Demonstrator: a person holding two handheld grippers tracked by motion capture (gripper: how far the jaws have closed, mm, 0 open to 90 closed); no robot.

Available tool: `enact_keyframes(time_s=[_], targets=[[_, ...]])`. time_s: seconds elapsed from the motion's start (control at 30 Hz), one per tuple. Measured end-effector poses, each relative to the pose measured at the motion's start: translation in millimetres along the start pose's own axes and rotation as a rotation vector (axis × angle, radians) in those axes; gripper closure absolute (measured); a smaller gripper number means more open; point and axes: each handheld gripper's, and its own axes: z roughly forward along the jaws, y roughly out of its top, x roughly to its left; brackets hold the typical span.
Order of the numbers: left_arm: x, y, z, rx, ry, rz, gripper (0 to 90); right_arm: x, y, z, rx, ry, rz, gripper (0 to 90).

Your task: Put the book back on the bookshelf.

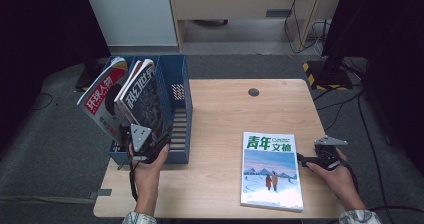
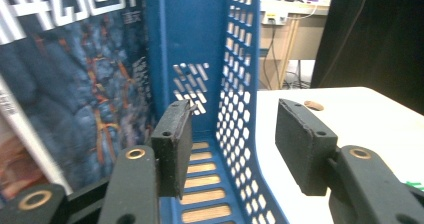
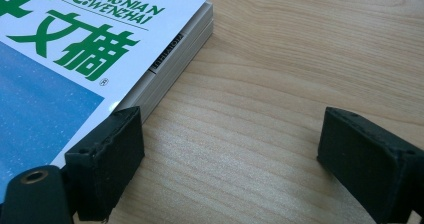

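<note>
Magazines [image 1: 135, 96] lean in the blue rack [image 1: 181, 89], left claw [image 1: 145, 146] open and empty beside them, so back out straight while the wide right claw [image 1: 305, 159] straddles the flat magazine's [image 1: 271, 169] edge on the bench [image 1: 225, 109].

I count three magazines: two standing in the blue file rack [image 1: 181, 91], the red-covered magazine [image 1: 102, 104] and the dark-covered magazine [image 1: 145, 96], and one green-titled magazine [image 1: 271, 171] flat on my wooden table [image 1: 225, 114]. One rack, one table, and my two grippers: left gripper [image 1: 150, 146], right gripper [image 1: 304, 159].
</note>
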Motion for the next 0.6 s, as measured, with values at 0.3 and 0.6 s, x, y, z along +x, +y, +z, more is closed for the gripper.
enact_keyframes(time_s=[0.3,0.6], targets=[[-16.9,2.4,5.2,0.028,-0.04,0.019,41.5,-0.2,0.1,0.0,0.003,0.0,0.002,10.8],[-40.7,-2.0,14.4,0.069,-0.111,0.052,34.0,-0.9,3.2,-1.6,0.021,0.002,-0.005,16.1]])
